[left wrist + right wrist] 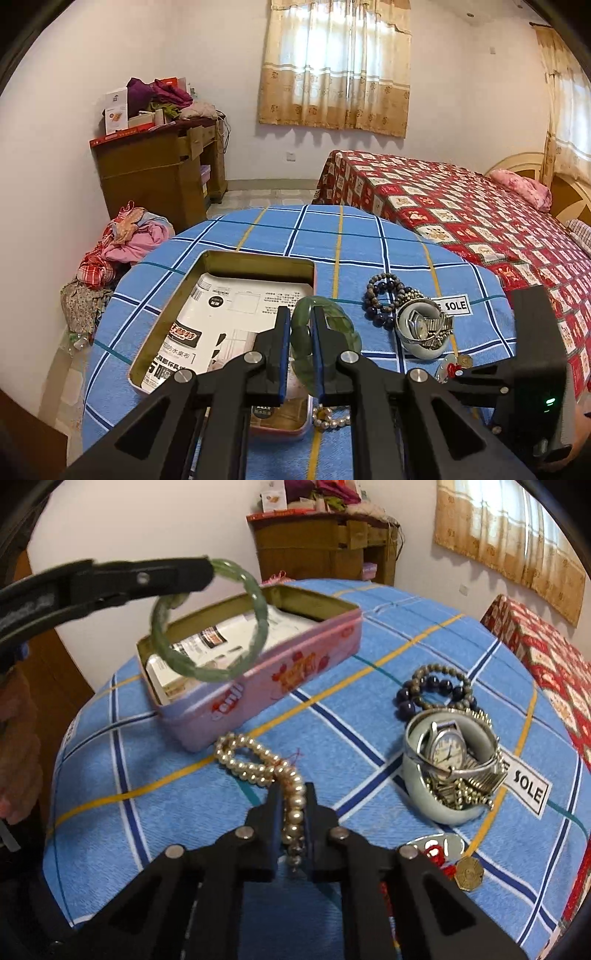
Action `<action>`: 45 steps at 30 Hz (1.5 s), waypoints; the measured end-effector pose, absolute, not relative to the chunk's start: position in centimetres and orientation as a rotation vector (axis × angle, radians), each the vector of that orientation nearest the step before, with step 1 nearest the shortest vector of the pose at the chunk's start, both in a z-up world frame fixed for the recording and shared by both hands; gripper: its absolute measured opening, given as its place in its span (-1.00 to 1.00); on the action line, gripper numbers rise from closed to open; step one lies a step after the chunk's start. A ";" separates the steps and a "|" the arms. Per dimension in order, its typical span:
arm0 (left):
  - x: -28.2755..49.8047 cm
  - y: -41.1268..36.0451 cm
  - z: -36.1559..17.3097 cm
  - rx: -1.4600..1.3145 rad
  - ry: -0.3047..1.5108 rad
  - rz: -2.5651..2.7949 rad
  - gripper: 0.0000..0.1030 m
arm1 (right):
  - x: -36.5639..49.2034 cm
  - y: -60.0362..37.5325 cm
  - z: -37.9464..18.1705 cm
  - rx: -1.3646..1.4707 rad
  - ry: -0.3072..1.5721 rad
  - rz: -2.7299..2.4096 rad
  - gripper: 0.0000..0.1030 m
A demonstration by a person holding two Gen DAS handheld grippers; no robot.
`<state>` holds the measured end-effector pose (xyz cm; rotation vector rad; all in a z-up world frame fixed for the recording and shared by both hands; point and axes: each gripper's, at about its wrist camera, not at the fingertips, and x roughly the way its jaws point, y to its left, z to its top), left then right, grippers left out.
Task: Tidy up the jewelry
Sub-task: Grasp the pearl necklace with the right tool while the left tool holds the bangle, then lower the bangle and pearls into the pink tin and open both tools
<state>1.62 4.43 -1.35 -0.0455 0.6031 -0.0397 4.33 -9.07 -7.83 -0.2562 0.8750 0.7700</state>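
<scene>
Your left claw (300, 341) pinches a green jade bangle (208, 622), held above the open pink rectangular tin (258, 664). Your right claw (293, 814) pinches a cream pearl bead strand (255, 762) trailing onto the blue checked desk (369, 709).

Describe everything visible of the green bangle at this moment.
The green bangle is a closed ring of translucent, mottled jade-like stone with a faceted or twisted surface. The left gripper is shut on one side of its rim, holding it in the air, hanging tilted above the near end of the open pink tin. Nothing but the fingers touches it; it is not in the tin yet.
</scene>
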 end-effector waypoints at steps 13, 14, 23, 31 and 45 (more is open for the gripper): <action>2.4 7.2 -0.8 -0.072 0.608 0.003 -0.81 | 5.3 -8.9 -3.3 -0.222 0.773 0.757 -0.83; 2.6 7.5 -0.9 -0.071 0.611 0.008 -0.81 | 5.4 -8.7 -3.0 -0.224 0.766 0.756 -0.83; 3.9 9.0 -0.7 -0.067 0.623 0.030 -0.81 | 6.8 -7.4 -0.8 -0.233 0.704 0.748 -0.83; 5.7 10.1 -0.6 -0.061 0.636 0.039 -0.81 | 8.6 -5.1 0.6 -0.232 0.661 0.739 -0.83; 10.5 11.6 -1.9 -0.019 0.697 0.047 -0.81 | 13.6 -2.5 -2.4 -0.179 0.694 0.677 -0.83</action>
